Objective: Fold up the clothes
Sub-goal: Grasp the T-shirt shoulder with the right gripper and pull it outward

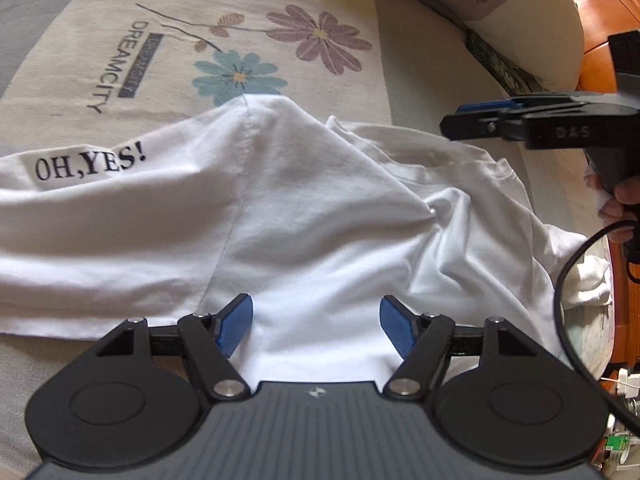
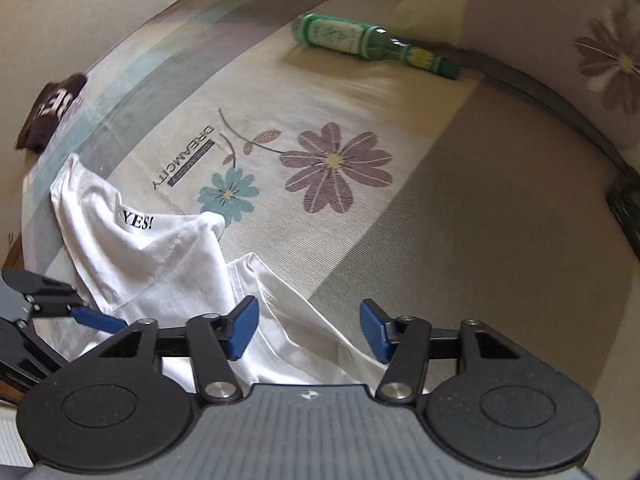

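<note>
A white T-shirt (image 1: 280, 208) printed "OH,YES!" lies crumpled on a flowered bed cover (image 1: 200, 20). My left gripper (image 1: 316, 330) is open just above the shirt's near edge, its blue pads empty. My right gripper (image 2: 308, 330) is open and empty above the shirt's right part (image 2: 168, 268). In the left wrist view the right gripper (image 1: 472, 120) hovers at the right, above the shirt's far right side. In the right wrist view the left gripper (image 2: 96, 320) shows at the left edge, over the shirt.
A green bottle (image 2: 360, 42) lies on the cover at the back near a flowered pillow (image 2: 580, 60). A dark brown garment (image 2: 52, 108) lies at the far left. An orange wooden frame (image 1: 600, 40) borders the bed on the right. A black cable (image 1: 572, 300) hangs at right.
</note>
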The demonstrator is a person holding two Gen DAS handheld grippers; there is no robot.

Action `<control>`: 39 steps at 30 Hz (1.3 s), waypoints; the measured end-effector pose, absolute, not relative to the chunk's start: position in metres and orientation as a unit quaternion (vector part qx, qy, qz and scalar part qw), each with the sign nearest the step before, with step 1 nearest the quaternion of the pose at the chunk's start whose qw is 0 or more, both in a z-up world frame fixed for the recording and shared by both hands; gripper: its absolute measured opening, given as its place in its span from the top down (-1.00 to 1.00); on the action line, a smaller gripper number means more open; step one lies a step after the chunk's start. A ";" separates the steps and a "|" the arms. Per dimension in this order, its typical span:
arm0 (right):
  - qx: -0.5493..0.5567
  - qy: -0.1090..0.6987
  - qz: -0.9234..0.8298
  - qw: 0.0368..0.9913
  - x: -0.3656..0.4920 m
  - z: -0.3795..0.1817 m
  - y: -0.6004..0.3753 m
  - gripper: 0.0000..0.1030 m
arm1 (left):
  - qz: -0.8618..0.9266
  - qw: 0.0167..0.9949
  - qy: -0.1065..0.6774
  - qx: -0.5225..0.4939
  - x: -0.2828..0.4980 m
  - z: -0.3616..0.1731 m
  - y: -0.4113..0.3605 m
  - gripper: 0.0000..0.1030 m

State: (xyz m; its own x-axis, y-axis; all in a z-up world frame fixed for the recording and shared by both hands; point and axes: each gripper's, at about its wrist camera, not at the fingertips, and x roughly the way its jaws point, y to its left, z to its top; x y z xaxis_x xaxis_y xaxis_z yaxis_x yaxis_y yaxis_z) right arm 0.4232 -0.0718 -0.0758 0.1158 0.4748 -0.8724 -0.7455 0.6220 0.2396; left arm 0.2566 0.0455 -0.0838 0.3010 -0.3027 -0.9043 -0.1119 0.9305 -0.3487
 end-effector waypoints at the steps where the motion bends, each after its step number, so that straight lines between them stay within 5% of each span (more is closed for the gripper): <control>1: -0.147 0.517 0.435 0.723 0.428 -0.083 -0.062 0.03 | -0.047 0.796 0.578 -0.172 0.257 -0.080 0.050 -0.36; 15: -0.273 0.462 0.567 0.624 0.419 -0.117 0.009 0.05 | 0.015 0.836 0.524 -0.159 0.268 -0.065 0.062 -0.36; 16: -0.295 0.450 0.571 0.620 0.412 -0.116 0.012 0.14 | 0.018 0.835 0.525 -0.163 0.268 -0.065 0.062 -0.36; 17: -0.308 0.446 0.577 0.611 0.407 -0.115 0.014 0.56 | 0.016 0.834 0.526 -0.168 0.270 -0.066 0.063 -0.36; 18: -0.315 0.440 0.579 0.610 0.403 -0.114 0.014 0.76 | 0.013 0.834 0.526 -0.167 0.271 -0.066 0.063 -0.36; 20: -0.328 0.427 0.582 0.609 0.396 -0.111 0.013 0.83 | 0.011 0.836 0.523 -0.166 0.274 -0.064 0.063 -0.36; 39: -0.225 0.434 0.445 0.751 0.485 -0.100 -0.012 0.84 | 0.009 0.863 0.487 -0.132 0.312 -0.044 0.078 -0.35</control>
